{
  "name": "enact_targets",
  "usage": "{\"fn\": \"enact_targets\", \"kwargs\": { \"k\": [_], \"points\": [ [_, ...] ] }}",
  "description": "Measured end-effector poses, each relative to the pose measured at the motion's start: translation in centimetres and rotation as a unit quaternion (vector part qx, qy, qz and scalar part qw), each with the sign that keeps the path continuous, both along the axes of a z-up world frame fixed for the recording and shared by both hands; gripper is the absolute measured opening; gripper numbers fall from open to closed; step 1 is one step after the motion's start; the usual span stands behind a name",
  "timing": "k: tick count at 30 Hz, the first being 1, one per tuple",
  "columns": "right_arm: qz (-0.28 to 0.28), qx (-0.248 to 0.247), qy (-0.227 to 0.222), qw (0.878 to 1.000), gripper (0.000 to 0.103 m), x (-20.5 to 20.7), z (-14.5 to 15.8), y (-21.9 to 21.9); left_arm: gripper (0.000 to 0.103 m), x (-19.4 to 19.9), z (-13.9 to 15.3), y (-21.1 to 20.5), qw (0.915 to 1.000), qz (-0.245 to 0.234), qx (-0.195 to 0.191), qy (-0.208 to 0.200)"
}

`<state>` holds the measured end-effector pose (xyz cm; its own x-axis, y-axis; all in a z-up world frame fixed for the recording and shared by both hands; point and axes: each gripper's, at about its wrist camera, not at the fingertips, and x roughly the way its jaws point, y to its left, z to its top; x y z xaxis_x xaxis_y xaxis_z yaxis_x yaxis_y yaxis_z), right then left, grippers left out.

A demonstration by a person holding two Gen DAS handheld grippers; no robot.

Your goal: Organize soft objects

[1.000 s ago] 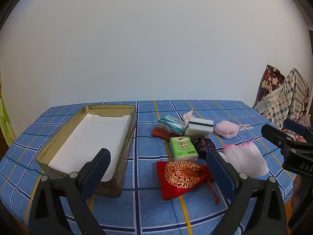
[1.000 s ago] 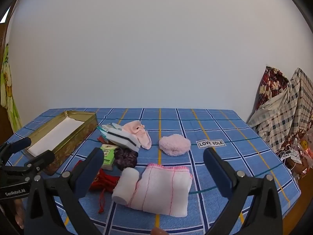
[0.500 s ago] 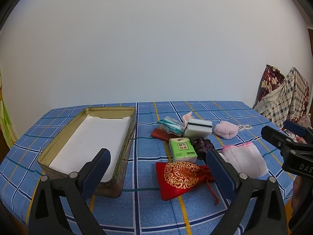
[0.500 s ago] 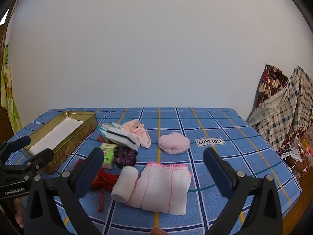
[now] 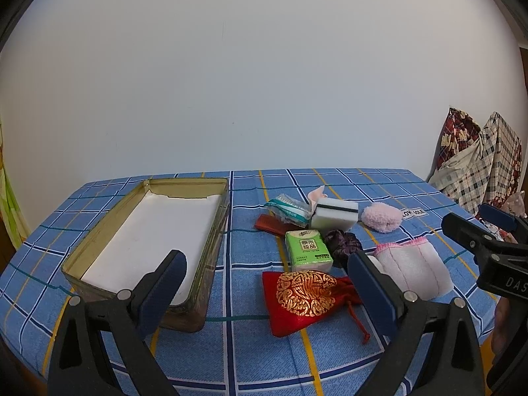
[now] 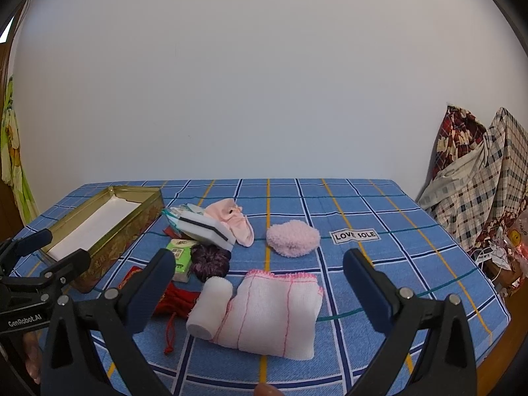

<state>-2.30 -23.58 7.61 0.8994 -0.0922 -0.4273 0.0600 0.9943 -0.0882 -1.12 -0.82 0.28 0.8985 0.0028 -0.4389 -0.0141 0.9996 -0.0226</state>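
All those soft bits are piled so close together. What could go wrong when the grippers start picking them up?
The red pouch has a loose drawstring that might snag or drag. The purple scrunchie touches the green tissue pack, so one could come along with the other. Both grippers are open, holding nothing.

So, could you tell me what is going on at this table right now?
A person holds a two-finger gripper in each hand above a table with a blue checked cloth. Both the left gripper and the right gripper are open and hold nothing. The soft things lie loose on the cloth: a red pouch, a green tissue pack, a sponge, a pink puff and a folded white cloth. The gold tin holds none of them.
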Motion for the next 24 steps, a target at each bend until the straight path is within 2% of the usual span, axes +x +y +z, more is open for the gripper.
{"fn": "enact_targets", "kwargs": {
  "k": [24],
  "points": [
    [-0.005, 0.009, 0.006, 1.0, 0.103, 0.09, -0.66, -0.68, 0.1, 0.58, -0.57, -0.24, 0.9999, -0.004, 0.0, 0.011]
  ]
}}
